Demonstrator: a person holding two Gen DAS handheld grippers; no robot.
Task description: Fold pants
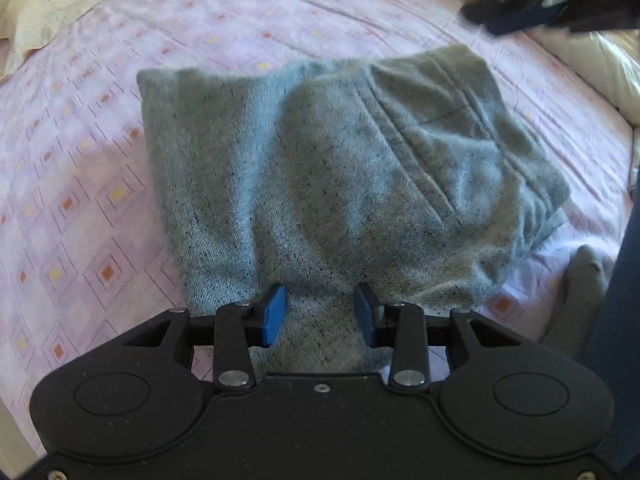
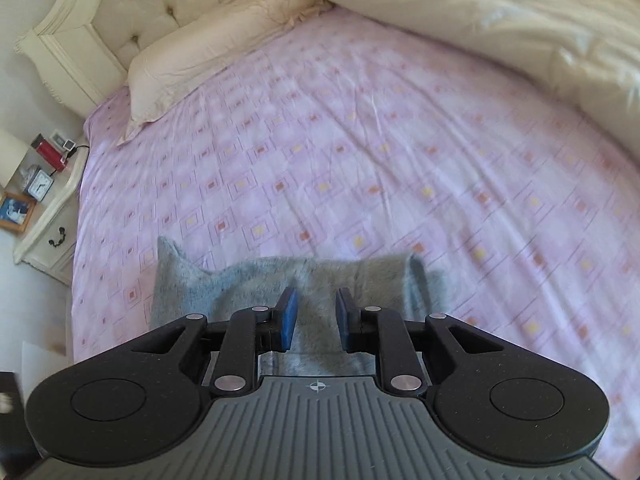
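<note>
Both grippers hovered over the grey pants [image 1: 328,168], folded near the near edge of the pink bed sheet [image 2: 360,140]: left gripper [image 1: 322,314] parted, right gripper [image 2: 317,318] narrower, neither gripping cloth.

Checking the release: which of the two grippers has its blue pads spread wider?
The left gripper: its pads stand well apart over the grey pants. The right gripper shows a narrower gap, neither pad pressing the cloth.
</note>
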